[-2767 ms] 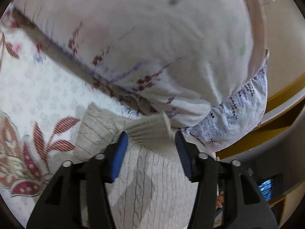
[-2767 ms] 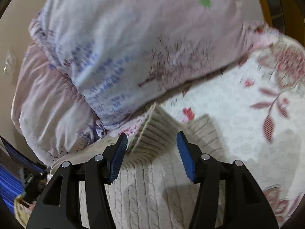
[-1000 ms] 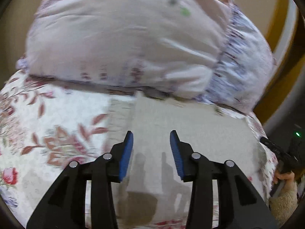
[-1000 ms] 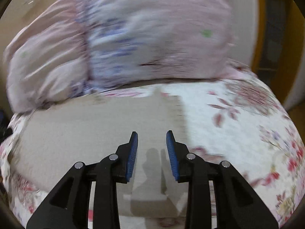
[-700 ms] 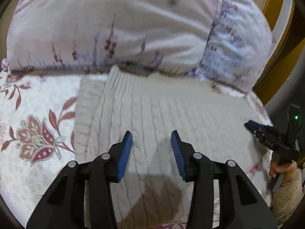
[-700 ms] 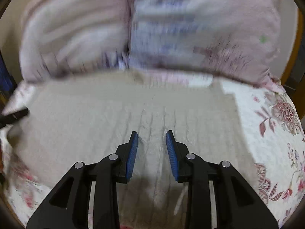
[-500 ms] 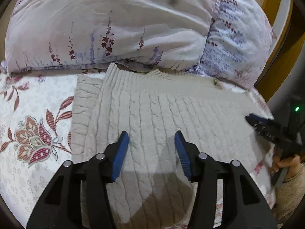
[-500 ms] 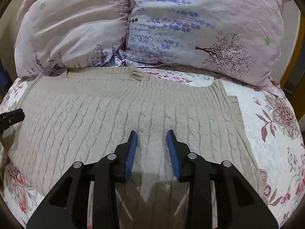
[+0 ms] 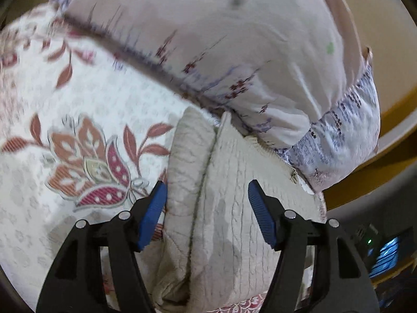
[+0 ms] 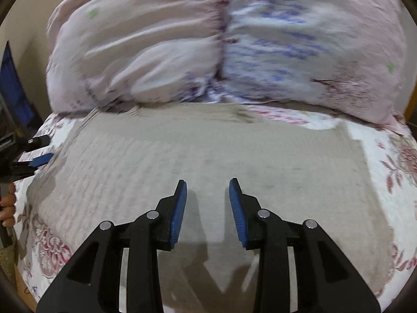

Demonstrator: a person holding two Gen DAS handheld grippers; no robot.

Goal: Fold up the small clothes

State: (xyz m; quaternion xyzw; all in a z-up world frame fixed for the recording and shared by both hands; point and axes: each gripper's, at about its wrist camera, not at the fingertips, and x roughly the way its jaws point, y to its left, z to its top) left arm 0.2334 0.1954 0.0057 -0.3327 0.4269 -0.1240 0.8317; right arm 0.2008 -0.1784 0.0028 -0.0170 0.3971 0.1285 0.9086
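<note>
A beige cable-knit sweater point(image 10: 208, 151) lies spread flat on the floral bedspread point(image 10: 391, 161), its far edge against the pillows. In the left wrist view the sweater's left side point(image 9: 234, 208) shows, with a folded strip point(image 9: 185, 172) lying along its edge. My left gripper point(image 9: 206, 203) is open, its blue pads on either side of that folded edge, low over the cloth. My right gripper point(image 10: 207, 206) is open and empty just above the middle of the sweater. The left gripper also shows at the left edge of the right wrist view point(image 10: 36, 160).
Two large floral pillows point(image 10: 221, 47) stand behind the sweater, also in the left wrist view point(image 9: 234, 52). The bedspread's flower pattern point(image 9: 88, 167) lies left of the sweater. A wooden bed frame point(image 9: 391, 120) and a dark device with a lit screen point(image 9: 388, 253) are at the right.
The left gripper swung left and dropped to the sweater's left folded edge, opening wider. The right gripper stayed over the middle of the sweater, moving slightly. Both views are motion-blurred.
</note>
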